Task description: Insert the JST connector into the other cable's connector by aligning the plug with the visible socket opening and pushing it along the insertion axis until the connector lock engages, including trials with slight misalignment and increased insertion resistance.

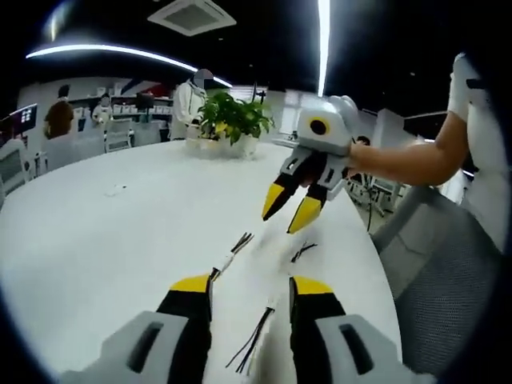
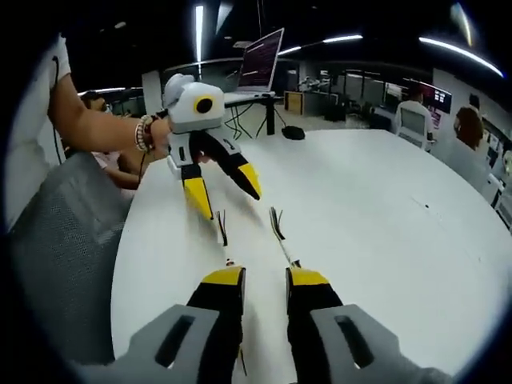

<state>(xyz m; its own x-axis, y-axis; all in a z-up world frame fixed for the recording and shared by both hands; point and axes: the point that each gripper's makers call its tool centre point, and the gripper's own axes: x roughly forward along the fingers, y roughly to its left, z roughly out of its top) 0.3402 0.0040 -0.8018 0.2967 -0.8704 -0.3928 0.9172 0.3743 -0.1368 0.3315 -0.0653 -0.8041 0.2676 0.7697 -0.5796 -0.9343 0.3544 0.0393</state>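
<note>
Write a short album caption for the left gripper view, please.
Two open grippers, left and right, hover above loose cables on a white table, nothing grasped yet.

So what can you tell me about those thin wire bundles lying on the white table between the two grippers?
Two cables lie flat and loose on the white table, each a bundle of thin dark wires fanning out at one end, with a small pale connector at the other. They lie side by side, apart and unjoined. Both open grippers, left gripper and right gripper, hover near them without touching.
</note>
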